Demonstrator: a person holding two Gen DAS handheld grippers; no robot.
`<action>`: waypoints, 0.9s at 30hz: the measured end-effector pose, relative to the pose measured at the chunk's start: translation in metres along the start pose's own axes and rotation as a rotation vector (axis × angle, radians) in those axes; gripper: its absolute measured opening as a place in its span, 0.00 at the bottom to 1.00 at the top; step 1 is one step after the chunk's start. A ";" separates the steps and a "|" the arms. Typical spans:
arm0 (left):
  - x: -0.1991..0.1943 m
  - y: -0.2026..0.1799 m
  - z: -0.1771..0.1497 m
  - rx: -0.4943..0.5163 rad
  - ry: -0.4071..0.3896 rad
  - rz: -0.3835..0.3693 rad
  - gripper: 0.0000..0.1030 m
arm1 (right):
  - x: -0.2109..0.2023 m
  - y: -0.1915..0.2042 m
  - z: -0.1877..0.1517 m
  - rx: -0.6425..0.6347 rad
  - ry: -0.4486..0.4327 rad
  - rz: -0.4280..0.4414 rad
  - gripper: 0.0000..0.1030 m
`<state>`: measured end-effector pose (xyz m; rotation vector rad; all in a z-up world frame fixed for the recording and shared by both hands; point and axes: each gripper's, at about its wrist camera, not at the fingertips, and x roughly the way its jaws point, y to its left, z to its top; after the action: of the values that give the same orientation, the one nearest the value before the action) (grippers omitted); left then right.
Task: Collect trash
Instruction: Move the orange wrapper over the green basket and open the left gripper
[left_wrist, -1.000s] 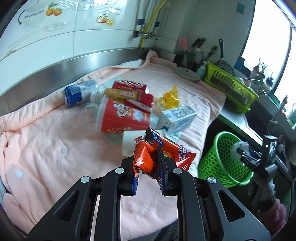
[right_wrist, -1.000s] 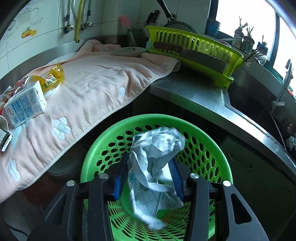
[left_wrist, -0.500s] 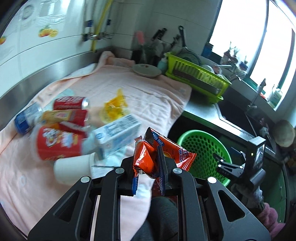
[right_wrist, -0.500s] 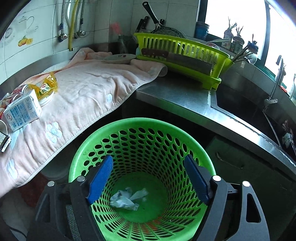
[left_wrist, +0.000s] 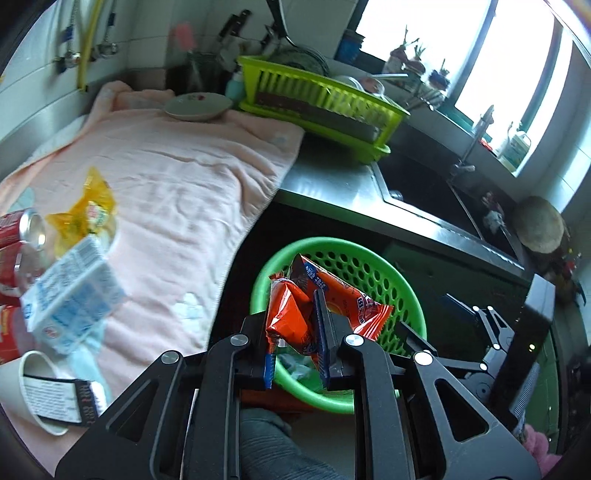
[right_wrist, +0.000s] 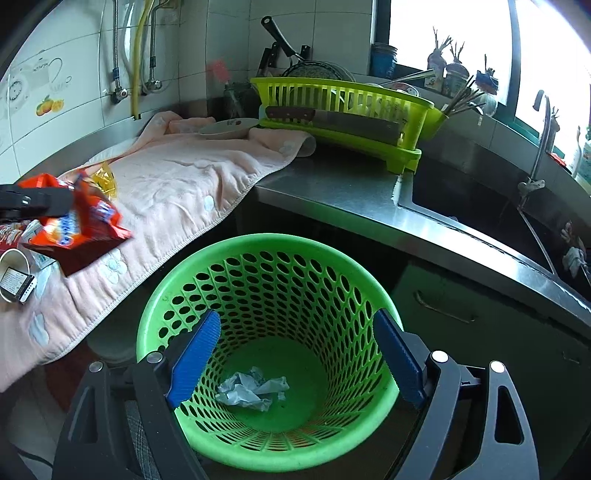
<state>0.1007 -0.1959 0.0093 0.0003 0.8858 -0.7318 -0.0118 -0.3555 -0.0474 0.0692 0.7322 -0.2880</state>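
Over the basket (left_wrist: 373, 266) the left gripper (left_wrist: 295, 354) clamps a wrapper (left_wrist: 291, 314); centre it first (right gripper (right_wrist: 291, 350) opening, empty).

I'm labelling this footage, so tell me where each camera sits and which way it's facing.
Left wrist: on the left gripper, facing down at the orange wrapper it grips, above the green basket; the right gripper shows.
Right wrist: on the open right gripper, facing into the basket at crumpled paper.
Shared: basket, wrapper, pink towel.
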 end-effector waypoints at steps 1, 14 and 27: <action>0.008 -0.003 0.000 0.000 0.015 -0.007 0.17 | 0.000 -0.003 -0.001 0.005 0.000 0.000 0.79; 0.063 -0.010 -0.015 -0.018 0.103 -0.046 0.35 | 0.001 -0.019 -0.010 0.052 0.016 0.005 0.79; 0.033 -0.002 -0.022 -0.007 0.078 -0.013 0.47 | -0.006 -0.002 -0.002 0.028 -0.007 0.022 0.80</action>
<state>0.0981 -0.2101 -0.0275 0.0173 0.9636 -0.7452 -0.0185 -0.3560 -0.0448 0.1022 0.7206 -0.2774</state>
